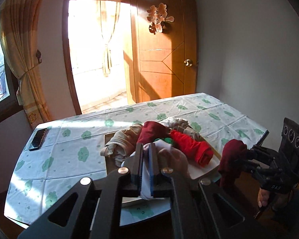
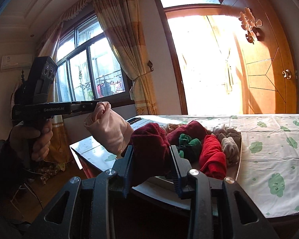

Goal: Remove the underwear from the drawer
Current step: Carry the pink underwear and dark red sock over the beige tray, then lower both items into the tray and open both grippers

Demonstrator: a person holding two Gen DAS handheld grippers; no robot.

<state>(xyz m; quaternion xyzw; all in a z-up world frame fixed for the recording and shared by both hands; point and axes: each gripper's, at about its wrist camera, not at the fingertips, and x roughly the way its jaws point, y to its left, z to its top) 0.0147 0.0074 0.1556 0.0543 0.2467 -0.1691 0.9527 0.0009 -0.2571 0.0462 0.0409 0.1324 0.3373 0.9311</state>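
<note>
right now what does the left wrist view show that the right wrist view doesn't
Only the left wrist view: a black phone lying flat on the tablecloth, and the right gripper from outside, shut on a dark red garment.

Only the right wrist view: the window, an air conditioner, and the left gripper pinching a pale pink garment.

Both: the clothes pile, the cloud-print tablecloth, the open wooden door.
</note>
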